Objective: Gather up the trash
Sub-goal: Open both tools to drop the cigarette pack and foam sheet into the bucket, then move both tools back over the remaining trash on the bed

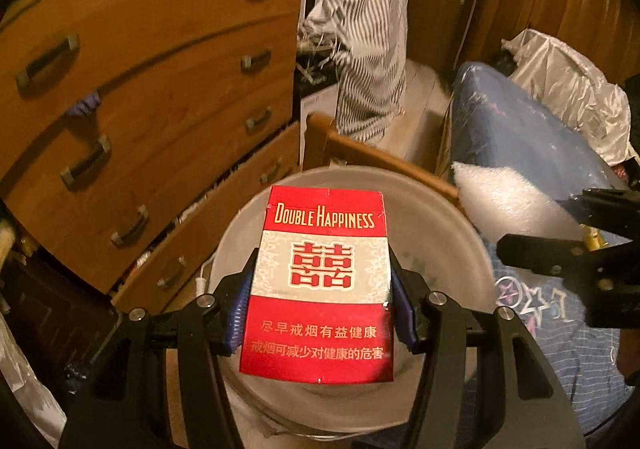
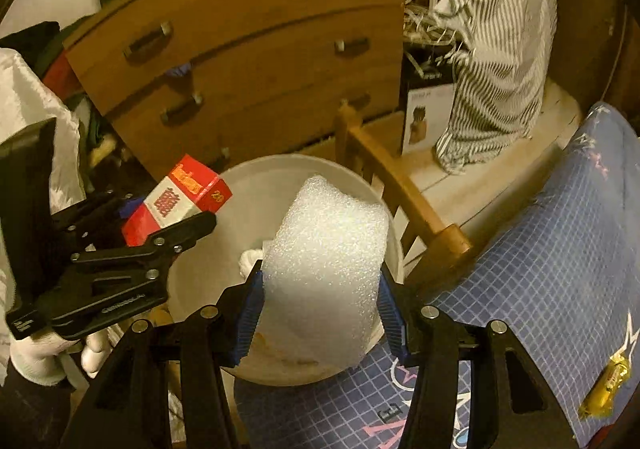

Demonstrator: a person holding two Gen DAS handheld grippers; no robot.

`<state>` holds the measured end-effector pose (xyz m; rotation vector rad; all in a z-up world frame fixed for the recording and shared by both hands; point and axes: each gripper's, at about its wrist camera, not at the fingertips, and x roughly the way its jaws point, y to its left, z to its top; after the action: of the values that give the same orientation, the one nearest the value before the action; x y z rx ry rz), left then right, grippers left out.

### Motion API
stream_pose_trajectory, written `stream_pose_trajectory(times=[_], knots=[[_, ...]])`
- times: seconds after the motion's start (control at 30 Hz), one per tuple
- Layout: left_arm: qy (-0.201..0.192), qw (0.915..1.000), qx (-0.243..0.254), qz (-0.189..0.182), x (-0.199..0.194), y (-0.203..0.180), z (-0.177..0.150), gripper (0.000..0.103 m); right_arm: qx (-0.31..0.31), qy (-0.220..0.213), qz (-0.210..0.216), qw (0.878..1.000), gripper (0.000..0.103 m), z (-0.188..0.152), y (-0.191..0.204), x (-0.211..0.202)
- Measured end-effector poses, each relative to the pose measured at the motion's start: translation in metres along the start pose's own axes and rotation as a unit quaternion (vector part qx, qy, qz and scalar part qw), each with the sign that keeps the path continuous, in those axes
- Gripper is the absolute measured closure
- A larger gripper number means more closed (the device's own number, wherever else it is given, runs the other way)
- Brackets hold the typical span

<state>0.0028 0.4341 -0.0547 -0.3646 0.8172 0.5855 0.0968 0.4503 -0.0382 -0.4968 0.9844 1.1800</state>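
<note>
Both grippers hold trash over the white bin (image 2: pixel 304 169).
The left gripper (image 1: pixel 320 313) clamps a red cigarette pack (image 1: pixel 320 281); the right gripper (image 2: pixel 320 313) clamps white foam (image 2: pixel 324 261), which hides the bin's contents.

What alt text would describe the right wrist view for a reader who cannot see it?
The right tongs grip a white foam sheet above a pale round trash bin. At left, the left tongs, held in a white-gloved hand, carry a red cigarette pack over the bin's edge. A wooden dresser stands behind.
</note>
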Motion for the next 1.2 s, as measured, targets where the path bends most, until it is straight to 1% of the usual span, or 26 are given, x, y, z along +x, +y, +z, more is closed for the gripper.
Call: stream_pose_trajectory(times=[0.17,0.43,0.67,0.7,0.73,0.77,0.8,0.83,0.97,1.2], knots=[[0.016,0.9999,-0.003,0.0,0.016,0.007,-0.003,0.049,0.002,0.012,0.002,1.0,0.049,-0.001,-0.006,0.015],[0.012,0.9999,-0.003,0.002,0.02,0.012,0.001,0.049,0.003,0.016,0.005,1.0,0.049,-0.004,-0.009,0.026],[0.013,0.9999,-0.001,0.006,0.023,0.014,0.004,0.048,0.004,0.014,0.006,1.0,0.048,-0.005,-0.01,0.028],[0.014,0.9998,0.0,0.011,0.024,0.014,0.004,0.048,0.004,0.013,0.007,1.0,0.047,-0.005,-0.011,0.028],[0.014,0.9998,0.001,0.013,0.025,0.015,0.005,0.048,0.005,0.011,0.006,1.0,0.042,-0.006,-0.011,0.028],[0.016,0.9997,0.002,0.019,0.027,0.016,0.005,0.048,0.007,0.006,0.008,1.0,0.032,-0.006,-0.012,0.027],[0.018,0.9996,0.001,0.022,0.028,0.017,0.005,0.047,0.011,0.0,0.01,1.0,0.028,-0.006,-0.014,0.025],[0.018,0.9995,0.0,0.025,0.028,0.018,0.005,0.045,0.014,-0.004,0.012,1.0,0.026,-0.007,-0.016,0.024],[0.015,0.9995,-0.003,0.029,0.029,0.022,0.005,0.043,0.019,-0.011,0.017,1.0,0.026,-0.008,-0.02,0.019],[0.012,0.9995,-0.003,0.027,0.028,0.018,0.005,0.042,0.023,-0.02,0.025,0.999,0.026,-0.012,-0.024,0.008]])
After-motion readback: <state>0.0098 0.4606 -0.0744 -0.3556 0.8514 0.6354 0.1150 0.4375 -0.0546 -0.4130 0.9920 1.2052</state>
